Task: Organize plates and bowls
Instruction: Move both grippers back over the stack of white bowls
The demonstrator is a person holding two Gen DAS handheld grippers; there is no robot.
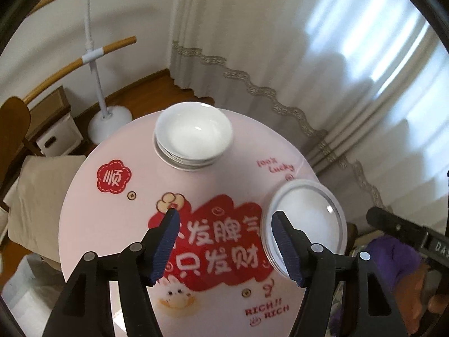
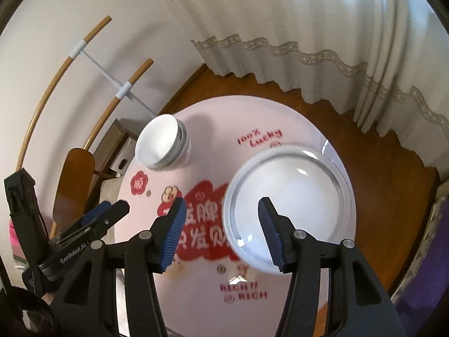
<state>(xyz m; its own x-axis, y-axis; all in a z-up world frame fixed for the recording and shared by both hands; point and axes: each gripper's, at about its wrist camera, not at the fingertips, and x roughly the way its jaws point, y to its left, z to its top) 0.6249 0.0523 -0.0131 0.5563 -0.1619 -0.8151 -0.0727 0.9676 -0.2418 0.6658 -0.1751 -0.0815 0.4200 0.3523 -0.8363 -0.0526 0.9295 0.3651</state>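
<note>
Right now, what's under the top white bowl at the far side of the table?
More white bowls nest under the top bowl; only their rims show at the stack's side. Their insides and exact count are covered. The stack rests on the table.

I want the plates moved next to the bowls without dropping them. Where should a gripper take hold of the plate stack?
Probably at the rim of the plate stack, on the near edge facing the right gripper, coming in low from that side. The plates lie flat with a raised rim; only the edge fits between open fingers.

Stacked bowls (image 1: 193, 137) sit at the table's (image 1: 92, 196) far edge, plates (image 1: 304, 221) nearer, rightward.
</note>
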